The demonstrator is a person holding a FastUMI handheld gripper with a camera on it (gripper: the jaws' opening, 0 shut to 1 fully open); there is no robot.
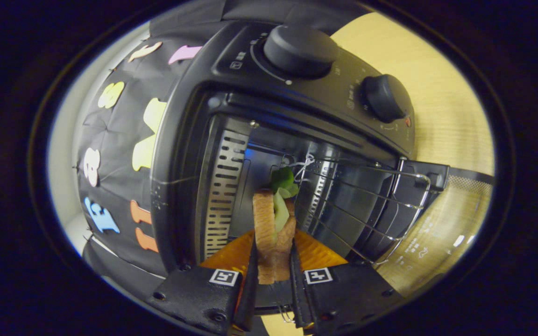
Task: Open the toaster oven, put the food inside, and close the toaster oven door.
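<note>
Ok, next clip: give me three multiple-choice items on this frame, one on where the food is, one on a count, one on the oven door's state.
1. Where is the sandwich?
A. flat on the wire rack
B. between the gripper fingers, before the oven opening
C. on the wooden table

2. How many knobs does the toaster oven have on its panel?
A. one
B. two
C. four

3. What is the state of the oven door?
A. shut
B. removed
C. open, folded down

Answers: 1 B, both fingers press its bread slices; 2 B, a large knob and a smaller knob show; 3 C, the cavity and rack are exposed, with the glass door lying low.
</note>
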